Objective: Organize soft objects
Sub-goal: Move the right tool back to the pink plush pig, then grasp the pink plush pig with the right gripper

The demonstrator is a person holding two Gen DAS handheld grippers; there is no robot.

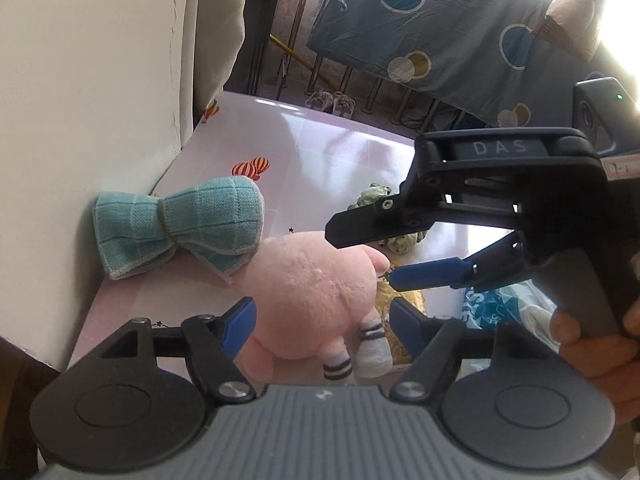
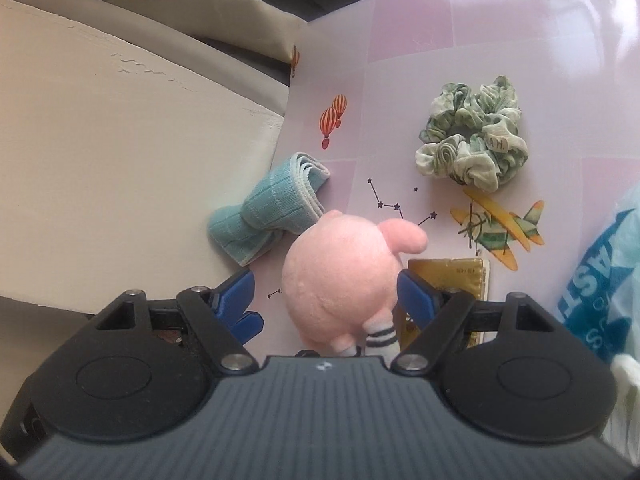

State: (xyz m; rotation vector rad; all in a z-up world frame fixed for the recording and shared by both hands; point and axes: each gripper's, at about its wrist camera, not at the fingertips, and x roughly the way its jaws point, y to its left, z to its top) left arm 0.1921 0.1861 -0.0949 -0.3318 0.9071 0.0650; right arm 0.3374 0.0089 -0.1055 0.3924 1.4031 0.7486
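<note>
A pink plush toy (image 1: 312, 288) with striped socks lies on the pink table cover (image 1: 320, 140), its head against a teal cloth (image 1: 176, 224) bunched like a bow by the wall. My left gripper (image 1: 322, 312) is open around the plush's body; the left pad sits at its side and a gap shows at the right pad. My right gripper (image 1: 360, 258) comes in from the right, open, with its tips by the plush's ear. In the right wrist view the plush (image 2: 340, 276) lies between the open right gripper (image 2: 326, 280) fingers, next to the teal cloth (image 2: 268, 212).
A green scrunchie (image 2: 472, 136) lies farther out on the table. A gold flat pouch (image 2: 444, 276) sits right of the plush, and a blue-and-white plastic bag (image 2: 600, 272) at the right edge. A cream wall (image 1: 80, 80) bounds the left. A hand (image 1: 592, 344) holds the right gripper.
</note>
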